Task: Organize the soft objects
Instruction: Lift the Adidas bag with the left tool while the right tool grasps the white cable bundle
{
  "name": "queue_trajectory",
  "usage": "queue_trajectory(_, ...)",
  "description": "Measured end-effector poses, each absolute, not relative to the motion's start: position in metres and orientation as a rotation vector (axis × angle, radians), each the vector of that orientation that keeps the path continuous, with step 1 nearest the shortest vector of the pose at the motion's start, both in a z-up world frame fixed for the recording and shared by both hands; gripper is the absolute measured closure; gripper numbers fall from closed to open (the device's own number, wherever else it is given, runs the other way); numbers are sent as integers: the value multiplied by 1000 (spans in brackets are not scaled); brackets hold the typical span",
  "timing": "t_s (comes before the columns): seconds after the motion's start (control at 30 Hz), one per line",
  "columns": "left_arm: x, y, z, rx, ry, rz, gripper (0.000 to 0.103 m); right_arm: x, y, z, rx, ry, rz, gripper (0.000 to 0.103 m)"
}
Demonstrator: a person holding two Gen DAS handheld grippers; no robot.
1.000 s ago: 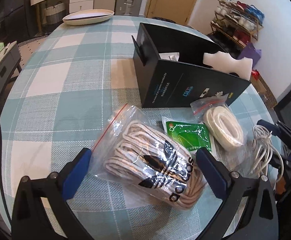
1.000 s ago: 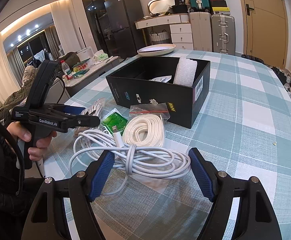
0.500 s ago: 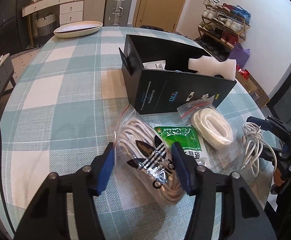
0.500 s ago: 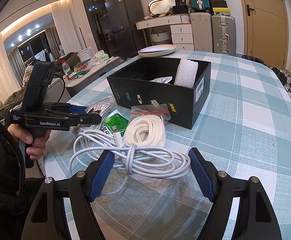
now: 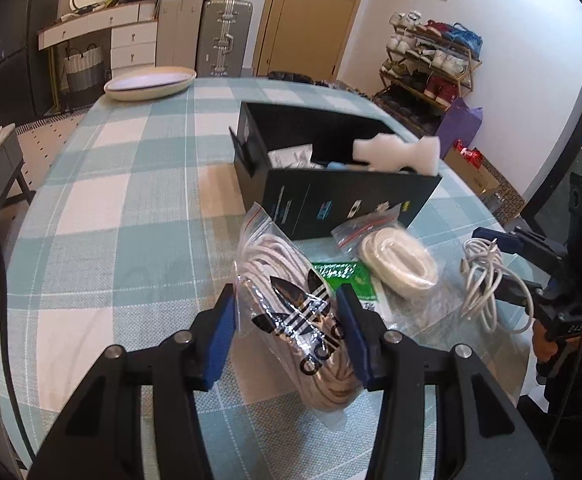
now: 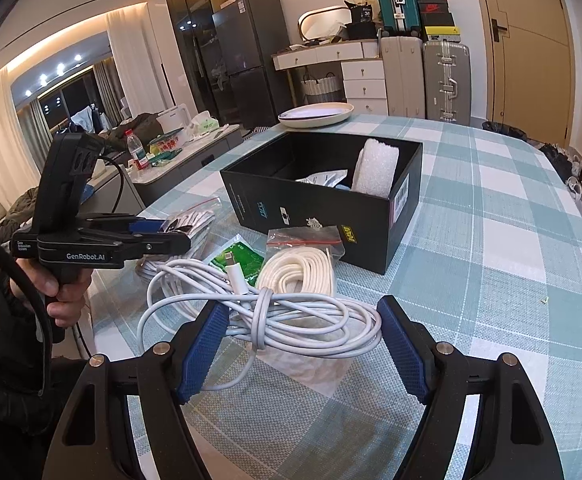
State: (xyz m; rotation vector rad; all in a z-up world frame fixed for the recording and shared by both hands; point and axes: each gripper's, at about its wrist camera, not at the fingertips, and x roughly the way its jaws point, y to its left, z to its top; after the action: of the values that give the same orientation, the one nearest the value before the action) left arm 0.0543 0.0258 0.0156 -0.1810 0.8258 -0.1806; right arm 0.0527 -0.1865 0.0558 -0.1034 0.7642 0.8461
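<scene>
My left gripper (image 5: pixel 287 320) is shut on a clear zip bag of pale rope with a black Adidas logo (image 5: pixel 291 304) and holds it lifted off the table, in front of an open black box (image 5: pixel 331 196). My right gripper (image 6: pixel 301 344) is open; a bundled white cable (image 6: pixel 267 312) lies on the table between its fingers. A bagged coil of white cord (image 6: pixel 299 272) and a green packet (image 6: pixel 243 260) lie between the cable and the box (image 6: pixel 323 200). The box holds white foam (image 6: pixel 375 168) and a small pouch. The left gripper also shows in the right wrist view (image 6: pixel 171 232).
A checked tablecloth (image 6: pixel 491 240) covers the round table. A cream oval plate (image 6: pixel 315 114) sits at the far edge. Suitcases, drawers and a shoe rack (image 5: pixel 431 68) stand beyond the table.
My left gripper closed on the bagged rope and raised it toward the box. The right gripper stayed open over the white cable.
</scene>
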Motion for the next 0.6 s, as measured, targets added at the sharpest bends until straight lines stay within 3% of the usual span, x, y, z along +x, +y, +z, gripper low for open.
queue_trajectory(0.6, 82, 20, 67, -155, 679, -177, 54, 79, -185, 103, -110, 638, 605, 26)
